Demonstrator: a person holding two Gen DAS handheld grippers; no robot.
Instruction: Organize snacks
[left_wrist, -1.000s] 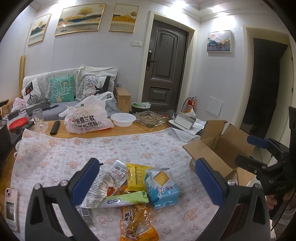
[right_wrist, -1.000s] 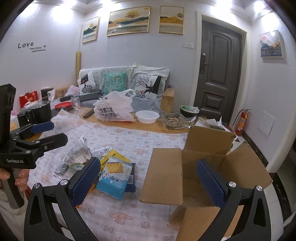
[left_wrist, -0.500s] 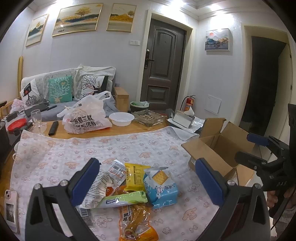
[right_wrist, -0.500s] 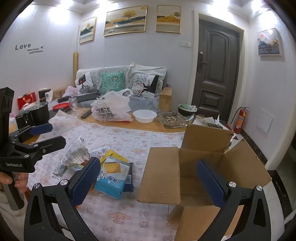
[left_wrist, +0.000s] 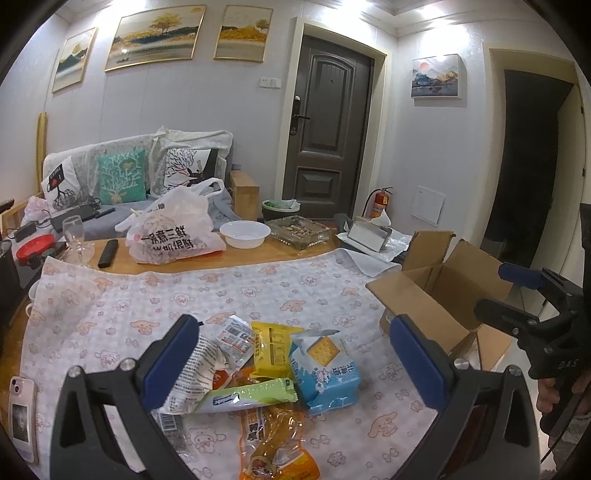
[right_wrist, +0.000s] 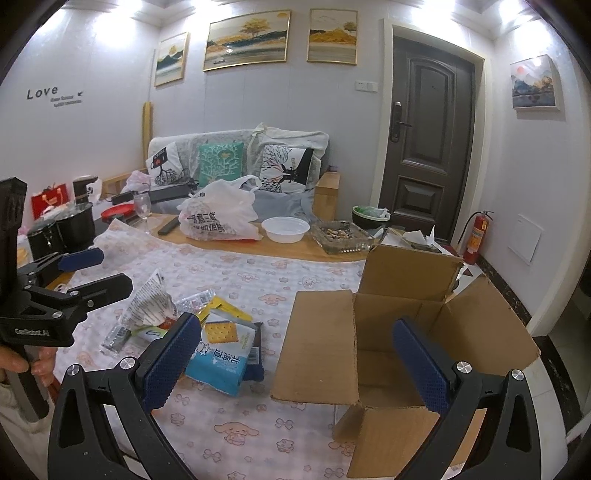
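One worktop (left_wrist: 236, 295) lies before you under a cartoon-print cloth, in a living room with a sofa (right_wrist: 236, 155), a dark door (left_wrist: 328, 140) and four framed pictures on the walls.

Snacks, one pile (left_wrist: 258, 365) near the front edge, at least five packets: one blue cracker pack (left_wrist: 325, 365), one yellow packet (left_wrist: 271, 347), one green bar (left_wrist: 247, 397), one orange bag (left_wrist: 273, 443), one white printed bag (left_wrist: 192, 373). Those underneath are overlapped and hard to count.

Box, one, cardboard (right_wrist: 391, 332), flaps open, just right of the pile; its floor is hidden.

Your left tongs (left_wrist: 295, 365) hover spread wide over the pile, gripping nothing. Your right tongs (right_wrist: 295, 365) gape likewise over the box's left flap, holding nothing.

Behind: one plastic bag (left_wrist: 173, 232), one white bowl (left_wrist: 245, 234), one wine glass (left_wrist: 74, 232), one phone (left_wrist: 22, 417), cut off at the edge.
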